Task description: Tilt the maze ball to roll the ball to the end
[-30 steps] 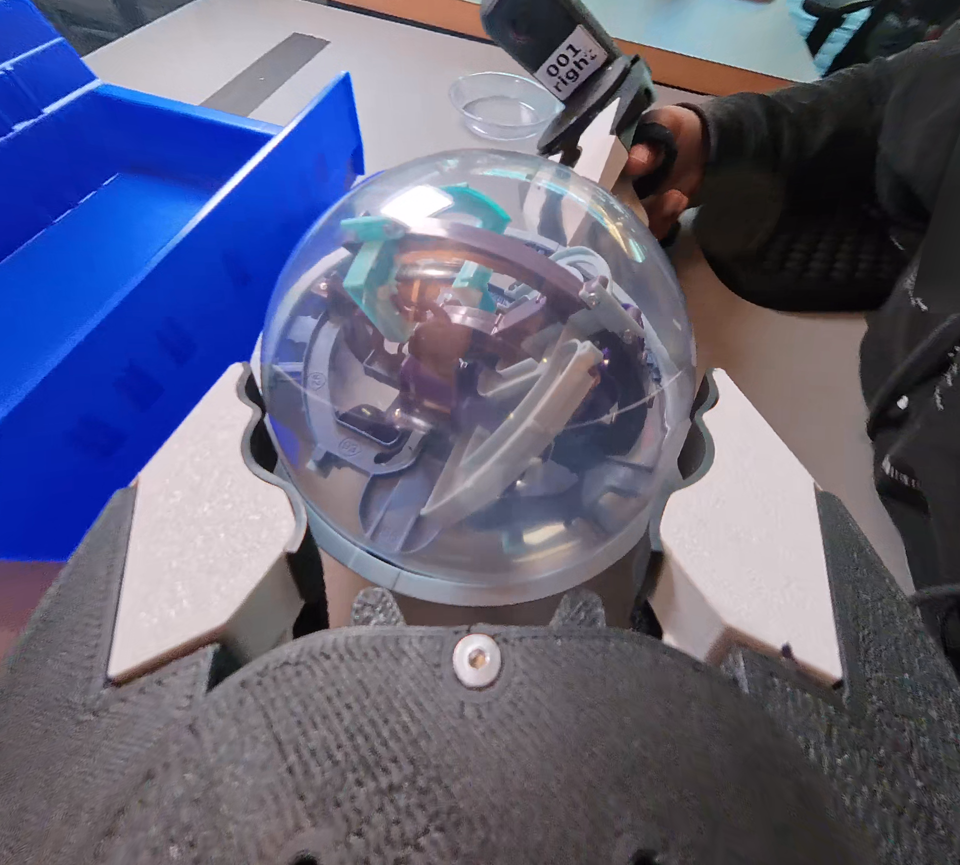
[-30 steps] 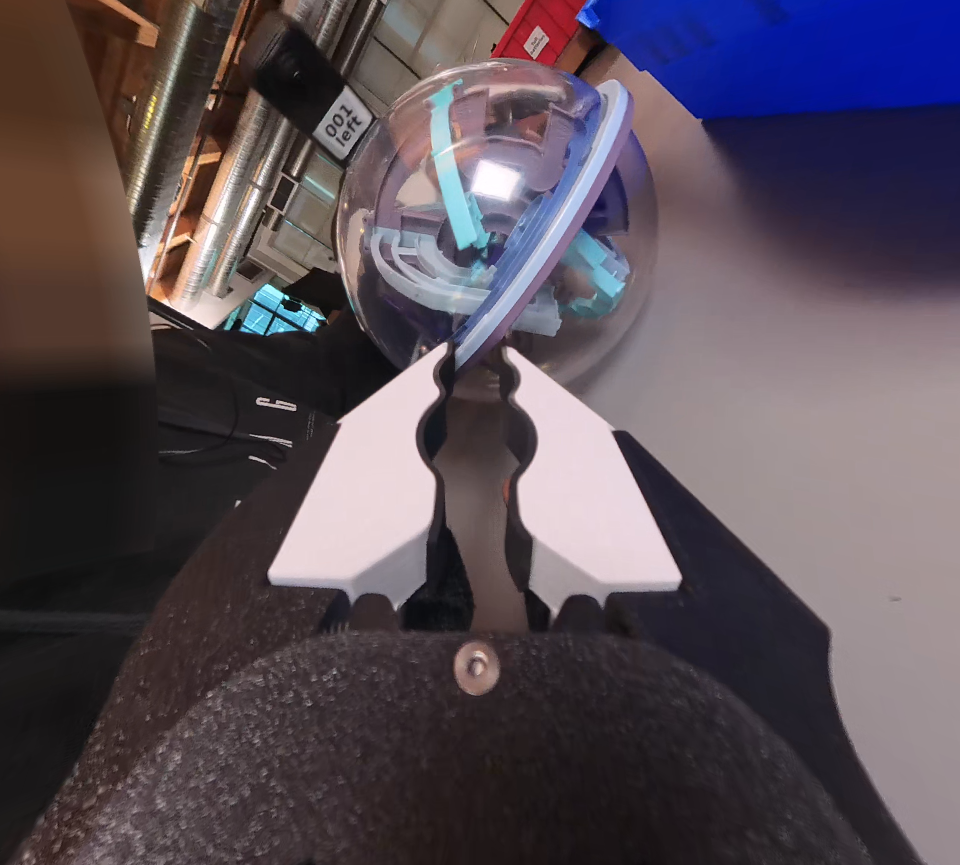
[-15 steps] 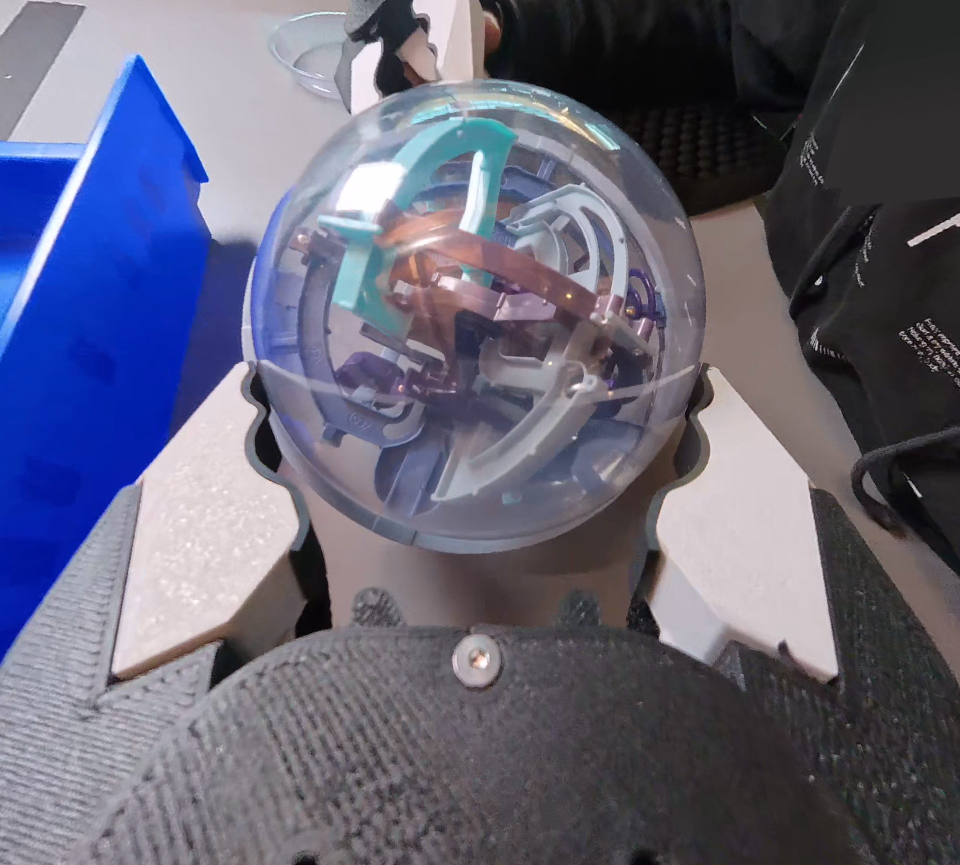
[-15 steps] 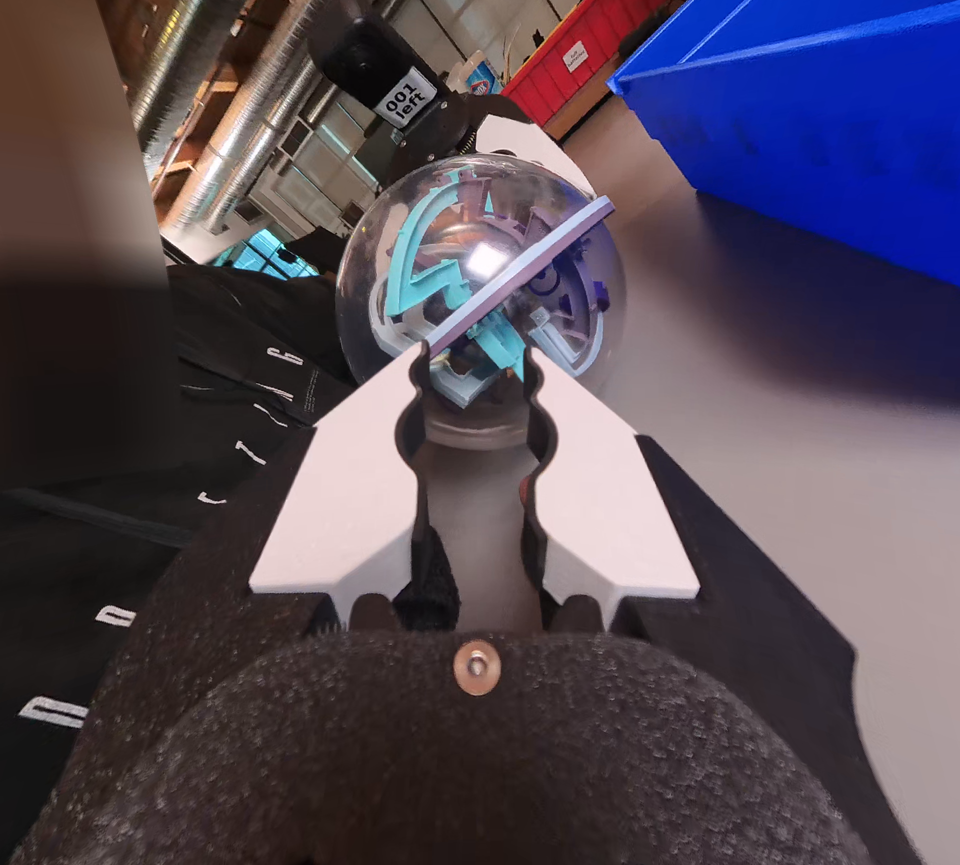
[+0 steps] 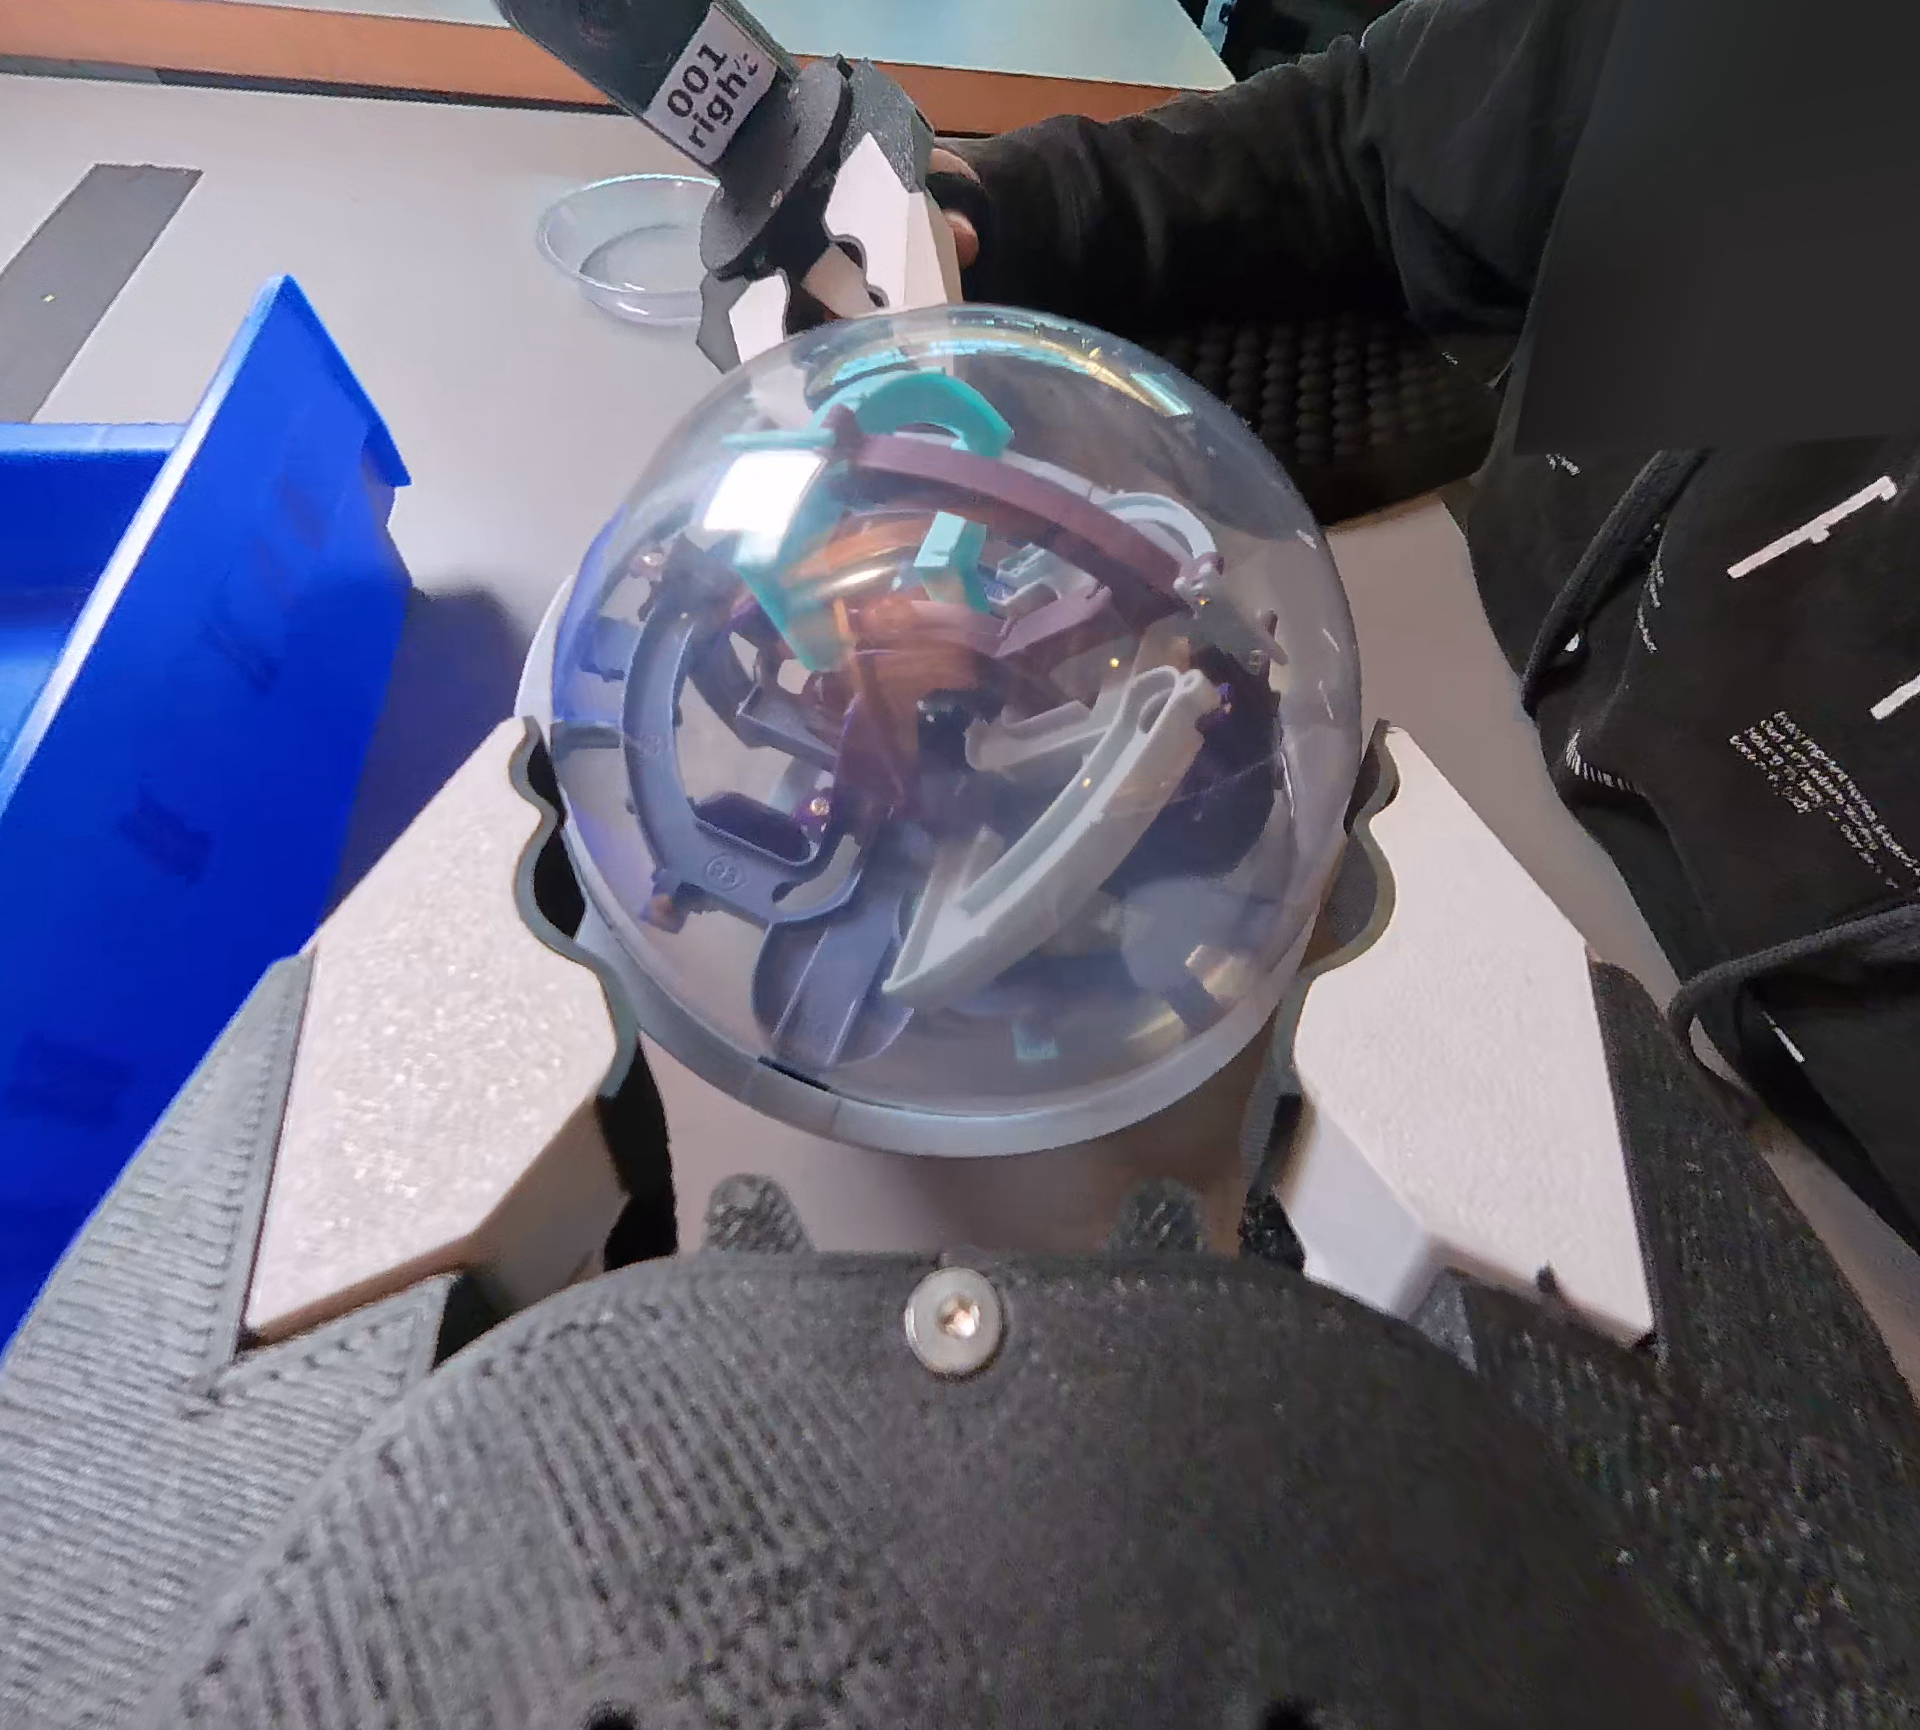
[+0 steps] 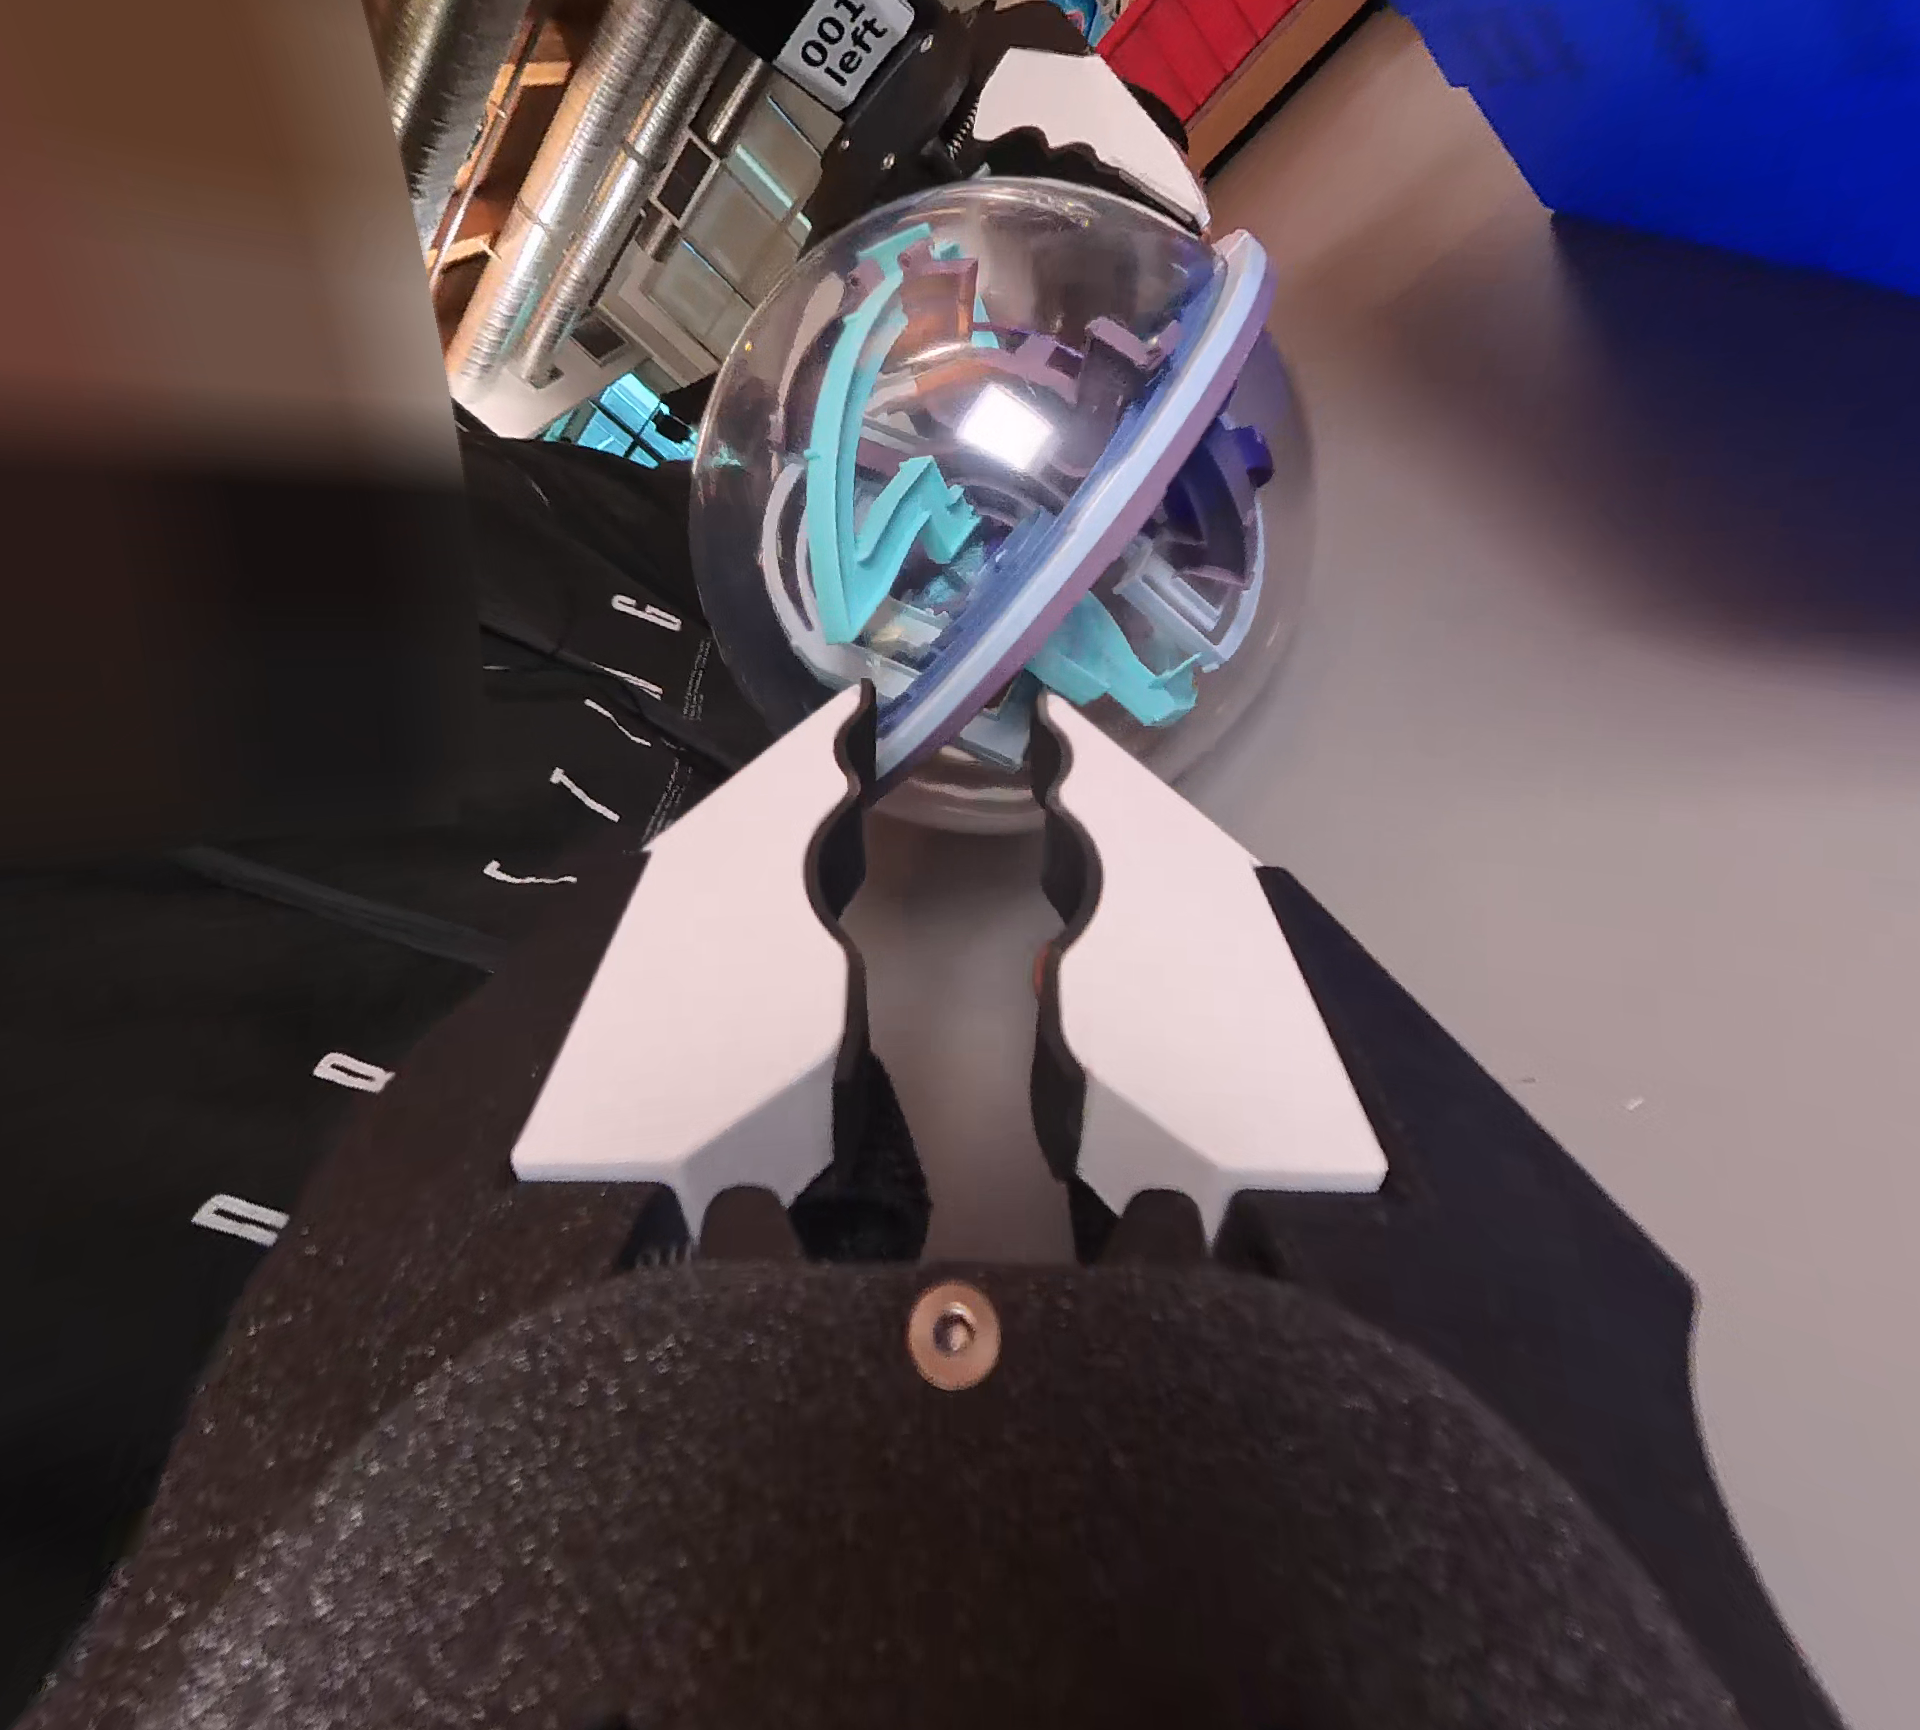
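One maze ball point(image 5: 951, 724) between two grippers

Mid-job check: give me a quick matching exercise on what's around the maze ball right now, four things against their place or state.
Things:
1. maze ball
2. blue bin
3. clear dish
4. right gripper

Place or state:
A. on the table behind the ball, apart from it
B. fingertips at the ball's rim band
C. gripped across its width by the left gripper
D. beside the ball, open-topped

Pairs: 1-C, 2-D, 3-A, 4-B
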`<state>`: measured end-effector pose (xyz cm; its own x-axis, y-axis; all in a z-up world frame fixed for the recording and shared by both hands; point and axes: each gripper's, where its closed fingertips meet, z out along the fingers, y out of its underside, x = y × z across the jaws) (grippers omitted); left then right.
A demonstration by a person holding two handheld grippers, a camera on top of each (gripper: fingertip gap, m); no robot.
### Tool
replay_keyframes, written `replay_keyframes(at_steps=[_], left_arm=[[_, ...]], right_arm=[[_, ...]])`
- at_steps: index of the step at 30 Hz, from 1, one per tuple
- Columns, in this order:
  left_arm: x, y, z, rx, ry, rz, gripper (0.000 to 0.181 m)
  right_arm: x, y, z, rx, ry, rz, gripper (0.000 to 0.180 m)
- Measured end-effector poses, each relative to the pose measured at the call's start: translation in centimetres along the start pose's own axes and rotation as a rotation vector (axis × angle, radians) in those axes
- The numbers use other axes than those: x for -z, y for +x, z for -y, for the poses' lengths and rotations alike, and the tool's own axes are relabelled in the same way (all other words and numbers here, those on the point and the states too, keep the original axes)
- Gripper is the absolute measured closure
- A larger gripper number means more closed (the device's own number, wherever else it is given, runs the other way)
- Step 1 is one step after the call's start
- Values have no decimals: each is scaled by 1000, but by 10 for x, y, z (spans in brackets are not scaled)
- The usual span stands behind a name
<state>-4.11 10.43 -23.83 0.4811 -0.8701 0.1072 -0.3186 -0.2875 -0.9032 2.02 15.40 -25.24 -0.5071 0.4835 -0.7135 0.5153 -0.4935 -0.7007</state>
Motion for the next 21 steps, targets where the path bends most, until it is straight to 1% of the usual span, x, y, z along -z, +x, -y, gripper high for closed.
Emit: replay_keyframes(at_steps=[3, 6, 7, 14, 17, 21], left_arm=[[-2, 3, 3, -13, 1, -4, 35], [-2, 3, 3, -7, 5, -7, 35], [-2, 2, 3, 0, 7, -7, 35], [1, 1, 5, 26, 21, 0, 36], [4, 0, 5, 46, 33, 34, 37], [13, -5, 7, 121, 86, 140, 47]], right_arm=[[-2, 4, -6, 30, -33, -46, 161], [-2, 4, -6, 4, -29, -44, 163], [-3, 4, -6, -7, -28, -43, 167], [-5, 6, -7, -81, -5, -47, 170], [-4, 8, -5, -134, 30, -48, 171], [-2, 12, -1, -185, 90, -76, 171]])
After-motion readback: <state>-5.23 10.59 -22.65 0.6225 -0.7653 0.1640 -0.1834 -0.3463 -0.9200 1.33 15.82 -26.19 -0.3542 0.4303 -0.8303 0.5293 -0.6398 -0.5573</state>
